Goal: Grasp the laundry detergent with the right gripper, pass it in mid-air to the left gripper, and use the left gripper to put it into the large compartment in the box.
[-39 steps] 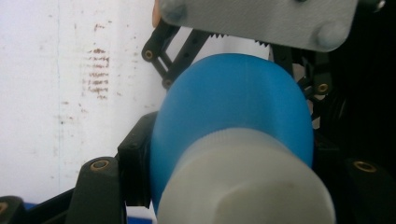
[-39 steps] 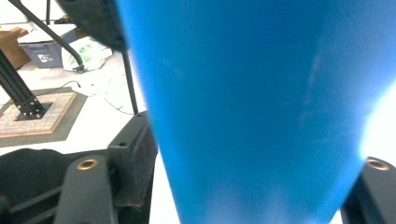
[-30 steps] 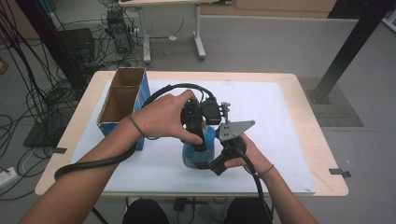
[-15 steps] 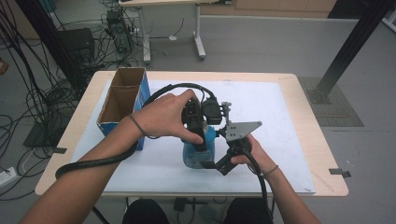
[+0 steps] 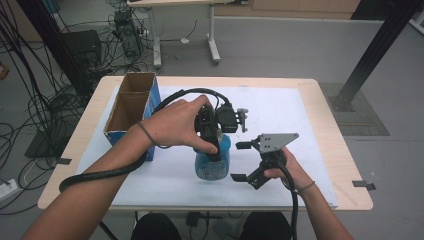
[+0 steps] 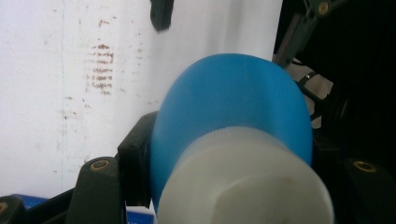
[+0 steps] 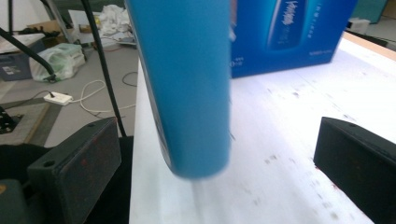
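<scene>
A blue bottle with a white cap hangs upright just above the white sheet. My left gripper is shut on the bottle's upper part from above, and its black jaws flank the blue shoulder. My right gripper stands a little to the right of the bottle, having just opened wide. Its pads are apart from the blue body, which rises ahead of them with its bottom off the sheet.
An open cardboard box with blue printed sides stands at the table's left. The sheet covers most of the wooden table. Cables and a bag lie on the floor beyond the table's edge.
My right gripper has drawn away to the right from the bottle, and its jaws now stand clear of it. The left hand and the bottle have kept still.
</scene>
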### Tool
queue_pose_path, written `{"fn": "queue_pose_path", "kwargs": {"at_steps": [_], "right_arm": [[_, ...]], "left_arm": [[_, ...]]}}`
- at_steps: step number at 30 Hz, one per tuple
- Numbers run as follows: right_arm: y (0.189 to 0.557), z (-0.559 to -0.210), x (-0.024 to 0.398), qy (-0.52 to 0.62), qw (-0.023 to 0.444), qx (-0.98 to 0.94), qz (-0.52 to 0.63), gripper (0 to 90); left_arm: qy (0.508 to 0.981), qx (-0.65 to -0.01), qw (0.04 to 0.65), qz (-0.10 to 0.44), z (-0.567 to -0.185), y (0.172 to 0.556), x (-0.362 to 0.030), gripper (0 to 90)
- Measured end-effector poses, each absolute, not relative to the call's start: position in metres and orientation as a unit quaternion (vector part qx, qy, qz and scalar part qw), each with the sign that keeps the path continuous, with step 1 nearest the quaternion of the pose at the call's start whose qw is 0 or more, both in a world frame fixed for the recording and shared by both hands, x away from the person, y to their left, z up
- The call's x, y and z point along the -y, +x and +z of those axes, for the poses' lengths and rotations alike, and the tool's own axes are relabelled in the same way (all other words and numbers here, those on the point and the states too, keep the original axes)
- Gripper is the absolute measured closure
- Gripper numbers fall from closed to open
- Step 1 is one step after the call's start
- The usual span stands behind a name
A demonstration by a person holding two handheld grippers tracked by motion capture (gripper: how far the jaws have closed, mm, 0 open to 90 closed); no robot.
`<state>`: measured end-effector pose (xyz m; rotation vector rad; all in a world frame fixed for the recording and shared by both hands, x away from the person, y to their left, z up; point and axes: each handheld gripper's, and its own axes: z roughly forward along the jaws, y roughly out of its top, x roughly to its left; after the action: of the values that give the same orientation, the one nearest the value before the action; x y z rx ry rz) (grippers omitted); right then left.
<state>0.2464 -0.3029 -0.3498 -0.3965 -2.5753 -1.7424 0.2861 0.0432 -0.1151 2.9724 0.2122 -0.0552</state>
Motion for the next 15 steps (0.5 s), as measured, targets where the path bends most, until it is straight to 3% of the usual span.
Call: {"fn": "queue_pose_path", "kwargs": {"at_steps": [15], "right_arm": [[0.232,-0.346,0.35,-0.171,-0.033,0.822,-0.543,0.9]], "left_arm": [[0.993,-0.085,0.082,-0.021,-0.114,0.286,-0.051,37.0]]}}
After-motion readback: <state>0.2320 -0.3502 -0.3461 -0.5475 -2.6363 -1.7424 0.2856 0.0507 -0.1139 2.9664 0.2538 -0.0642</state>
